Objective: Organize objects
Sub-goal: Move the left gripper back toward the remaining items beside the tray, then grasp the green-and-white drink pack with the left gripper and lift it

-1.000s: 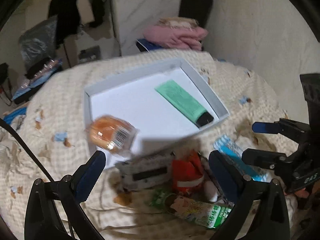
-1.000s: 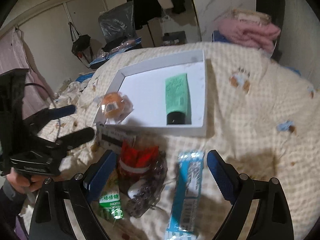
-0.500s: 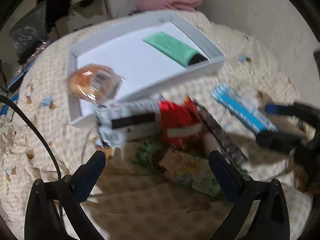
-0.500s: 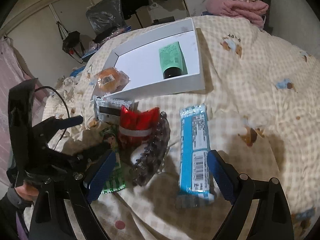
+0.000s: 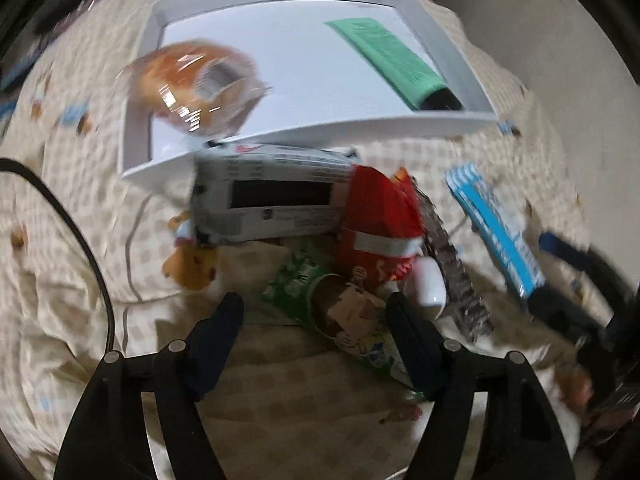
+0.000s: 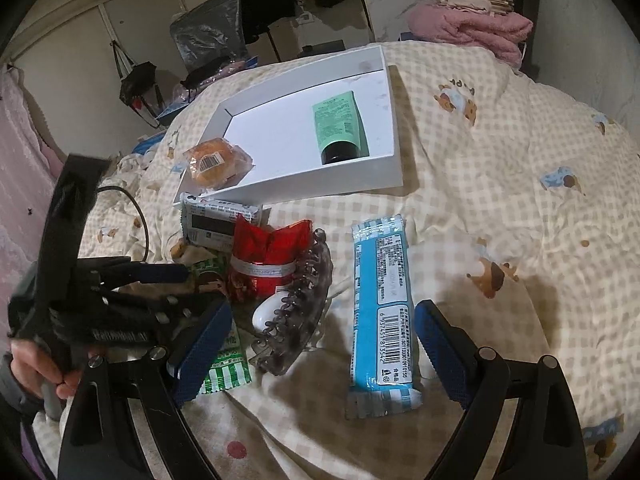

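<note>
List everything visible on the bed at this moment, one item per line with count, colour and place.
tray: 1, white, on the quilt, far centre
tube: 1, green with black cap, inside the tray
wrapped bun: 1, orange in clear wrap, on the tray's near-left rim
grey packet: 1, grey-white, just before the tray
red pouch: 1, red, middle of the pile
hair claw: 1, clear grey, right of the pouch
green packet: 1, green-white, pile's near edge
blue packet: 1, blue, apart on the right
quilt: 1, cream checked
left gripper: jaws open, empty
right gripper: jaws open, empty
</note>
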The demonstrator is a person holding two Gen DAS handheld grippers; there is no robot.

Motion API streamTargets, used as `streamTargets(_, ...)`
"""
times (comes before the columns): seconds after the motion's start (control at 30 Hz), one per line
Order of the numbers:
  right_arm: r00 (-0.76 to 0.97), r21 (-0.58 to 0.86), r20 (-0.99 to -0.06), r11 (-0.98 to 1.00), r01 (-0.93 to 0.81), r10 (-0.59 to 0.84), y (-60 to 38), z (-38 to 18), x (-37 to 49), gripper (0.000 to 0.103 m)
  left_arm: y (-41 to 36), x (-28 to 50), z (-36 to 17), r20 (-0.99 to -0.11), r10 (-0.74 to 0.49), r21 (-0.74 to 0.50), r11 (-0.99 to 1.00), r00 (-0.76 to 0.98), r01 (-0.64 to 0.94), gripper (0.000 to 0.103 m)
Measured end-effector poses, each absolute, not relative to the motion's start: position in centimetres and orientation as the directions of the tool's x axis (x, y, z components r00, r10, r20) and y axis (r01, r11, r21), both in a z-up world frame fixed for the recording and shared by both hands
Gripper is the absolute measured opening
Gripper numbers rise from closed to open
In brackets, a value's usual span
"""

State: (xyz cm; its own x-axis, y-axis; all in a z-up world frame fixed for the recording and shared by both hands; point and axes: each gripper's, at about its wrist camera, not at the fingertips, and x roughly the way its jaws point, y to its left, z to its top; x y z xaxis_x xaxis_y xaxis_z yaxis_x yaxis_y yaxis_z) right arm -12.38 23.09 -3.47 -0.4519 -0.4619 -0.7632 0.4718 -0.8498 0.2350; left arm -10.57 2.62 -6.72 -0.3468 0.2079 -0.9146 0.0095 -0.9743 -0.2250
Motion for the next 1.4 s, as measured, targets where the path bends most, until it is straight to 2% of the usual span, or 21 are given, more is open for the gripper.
streamTargets(0.07,-0.450,0.233,-0.765,-0.850,0.472,-0.460,23.0,-3.6,-12.4,0.093,1.6,-10.8,-6.7,-0.910,0.254,-0.291,-0.954,-0.329,0.067,0.074)
streamTargets(0.13,-0.449,0.231,-0.767,-0.849,0.475,-0.459,22.9,-3.6,-12.4,0.093,1.0,-10.8,-6.4,-0.908,0.261,-0.310,-0.944,-0.327,0.109,0.061)
streamTargets(0.27,-0.445,0.235,-0.769,-0.849,0.473,-0.460,23.0,-3.7,-12.4,0.093,0.5,-10.8,-6.7,-0.901,0.329,-0.383,-0.909,-0.284,0.162,0.050)
streamTargets(0.33,-0.445,0.235,-0.768,-0.849,0.473,-0.460,23.0,-3.7,-12.5,0.093,0.2,-10.8,-7.3,-0.893,0.377,-0.429,-0.879,-0.248,0.207,0.039)
streamTargets(0.57,-0.443,0.235,-0.770,-0.850,0.472,-0.459,23.0,-3.8,-12.5,0.093,0.1,-12.1,-8.2,-0.908,0.385,-0.419,-0.847,-0.166,0.326,0.041)
streamTargets(0.63,-0.441,0.236,-0.771,-0.850,0.471,-0.459,23.1,-3.8,-12.5,0.093,-0.1,-12.4,-8.6,-0.898,0.411,-0.439,-0.819,-0.156,0.370,0.052)
streamTargets(0.8,-0.440,0.237,-0.771,-0.850,0.471,-0.459,23.1,-3.9,-12.5,0.093,-0.2,-12.7,-9.3,-0.897,0.419,-0.435,-0.787,-0.139,0.436,0.057)
streamTargets(0.83,-0.440,0.237,-0.771,-0.850,0.471,-0.459,23.1,-3.9,-12.5,0.093,-0.2,-12.7,-9.3,-0.899,0.415,-0.431,-0.784,-0.139,0.447,0.053)
streamTargets(0.9,-0.439,0.237,-0.772,-0.850,0.471,-0.459,23.1,-3.9,-12.5,0.093,-0.3,-12.4,-9.2,-0.912,0.386,-0.403,-0.787,-0.138,0.467,0.036)
streamTargets(1.07,-0.438,0.240,-0.772,-0.850,0.470,-0.460,23.1,-4.0,-12.5,0.093,-0.6,-11.2,-8.3,-0.912,0.387,-0.406,-0.797,-0.138,0.447,0.035)
streamTargets(1.2,-0.437,0.246,-0.771,-0.850,0.466,-0.463,23.1,-4.0,-12.6,0.093,-1.5,-10.5,-5.5,-0.890,0.409,-0.456,-0.792,-0.201,0.405,0.035)
streamTargets(1.3,-0.437,0.246,-0.771,-0.850,0.467,-0.463,23.1,-4.0,-12.6,0.093,-2.1,-11.0,-2.3,-0.885,0.362,-0.448,-0.834,-0.292,0.323,0.035)
streamTargets(1.4,-0.436,0.247,-0.771,-0.850,0.466,-0.463,23.2,-4.0,-12.6,0.093,-1.9,-12.7,0.4,-0.888,0.274,-0.363,-0.911,-0.369,0.198,0.035)
